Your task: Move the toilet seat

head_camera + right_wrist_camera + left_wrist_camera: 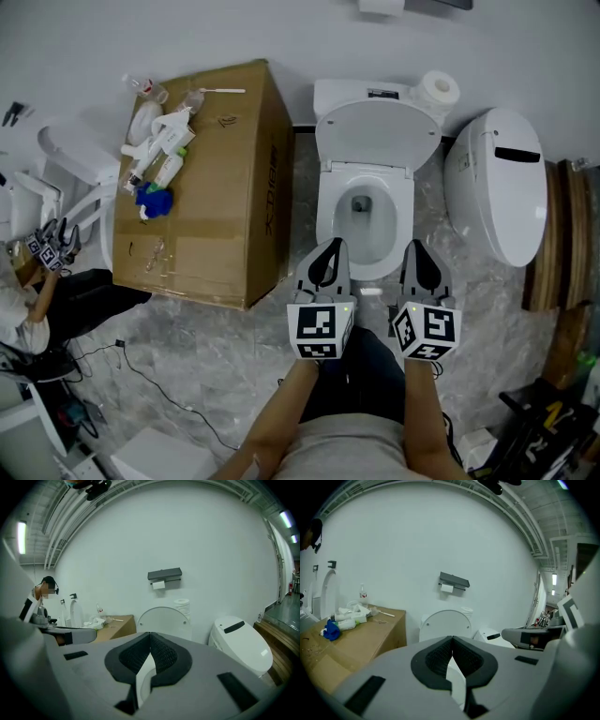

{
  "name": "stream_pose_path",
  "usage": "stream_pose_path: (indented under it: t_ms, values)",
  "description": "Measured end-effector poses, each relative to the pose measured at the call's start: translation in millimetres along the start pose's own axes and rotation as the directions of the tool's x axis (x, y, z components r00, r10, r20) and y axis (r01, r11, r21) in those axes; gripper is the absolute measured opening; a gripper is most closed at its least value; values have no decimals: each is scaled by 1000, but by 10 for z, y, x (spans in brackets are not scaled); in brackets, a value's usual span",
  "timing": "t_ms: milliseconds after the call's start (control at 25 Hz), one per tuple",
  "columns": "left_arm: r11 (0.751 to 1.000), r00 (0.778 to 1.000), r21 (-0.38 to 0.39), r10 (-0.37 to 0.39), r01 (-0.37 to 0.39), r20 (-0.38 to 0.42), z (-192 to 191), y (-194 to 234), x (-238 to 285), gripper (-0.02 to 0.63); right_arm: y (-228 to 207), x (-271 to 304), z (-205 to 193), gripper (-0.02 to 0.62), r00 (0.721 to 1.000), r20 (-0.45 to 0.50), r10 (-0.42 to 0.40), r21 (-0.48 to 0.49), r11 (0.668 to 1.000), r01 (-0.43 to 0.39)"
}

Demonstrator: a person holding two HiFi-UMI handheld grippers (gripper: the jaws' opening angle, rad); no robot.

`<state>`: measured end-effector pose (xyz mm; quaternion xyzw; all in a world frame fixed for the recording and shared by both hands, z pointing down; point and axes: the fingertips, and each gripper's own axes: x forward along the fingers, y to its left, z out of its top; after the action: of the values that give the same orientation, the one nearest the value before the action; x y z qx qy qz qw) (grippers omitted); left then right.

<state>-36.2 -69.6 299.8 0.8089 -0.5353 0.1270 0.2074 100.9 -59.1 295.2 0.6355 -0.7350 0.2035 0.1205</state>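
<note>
Seat: toilet seat is up, leaning on tank at back edge of bowl.
L: left gripper jaws together, empty, near bowl's front edge.
R: right gripper same.
Progress: prob. not begun; reach, grip & lower all left.

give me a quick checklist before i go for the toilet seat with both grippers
1. Left gripper and right gripper open for a grip: not ok, both are shut and empty.
2. Both grippers lined up in front of the bowl: ok.
3. Lid out of the way: ok, it stands raised against the tank.
4. Seat up or down: cannot tell, it is white on white.
5. Room at the sides: ok, the cardboard box on the left and the white unit on the right stand apart from the bowl.
</note>
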Motion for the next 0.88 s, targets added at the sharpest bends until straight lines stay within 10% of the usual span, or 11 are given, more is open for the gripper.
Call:
stream_pose_path:
  t_ms: [880]
  values:
    - [1000, 993, -10, -6, 5, -120, -452, 44, 528, 15, -217, 432, -484, 17, 992, -129, 10, 33, 999, -6]
